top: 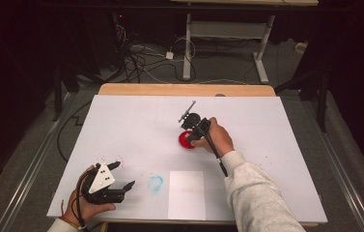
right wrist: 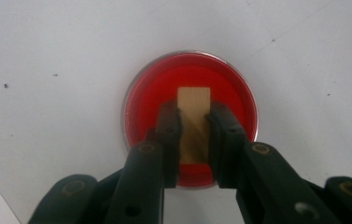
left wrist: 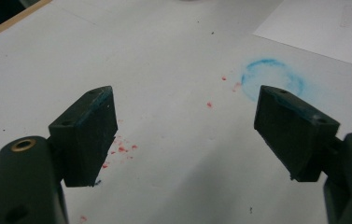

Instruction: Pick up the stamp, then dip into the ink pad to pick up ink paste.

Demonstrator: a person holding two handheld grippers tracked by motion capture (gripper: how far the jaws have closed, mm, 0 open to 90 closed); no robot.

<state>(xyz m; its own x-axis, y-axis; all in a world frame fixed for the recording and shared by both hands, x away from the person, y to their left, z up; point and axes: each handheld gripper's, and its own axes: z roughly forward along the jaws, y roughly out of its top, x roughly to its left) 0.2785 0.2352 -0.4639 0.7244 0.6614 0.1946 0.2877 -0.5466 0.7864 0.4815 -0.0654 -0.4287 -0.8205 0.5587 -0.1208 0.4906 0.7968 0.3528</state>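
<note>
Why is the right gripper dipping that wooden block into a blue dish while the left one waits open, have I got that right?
Nearly. The dish is red, not blue, as the right gripper view shows. The rest holds: the right gripper is shut on the wooden block over the dish, and the left gripper waits open. The blue you noticed is a ring stain on the table.

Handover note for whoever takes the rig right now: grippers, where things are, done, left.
Right gripper: shut on a small wooden block, held over the round dish of red paint near the middle of the white table sheet.
Left gripper: open, holding nothing, low over the sheet at the near left corner.
Blue ring print and red specks already on the sheet; the white paper at the near edge looks unmarked.
Done: block gripped and at the dish.
Left, probably: load it with red and stamp the paper. Whether the block touches the paint I cannot tell.
</note>
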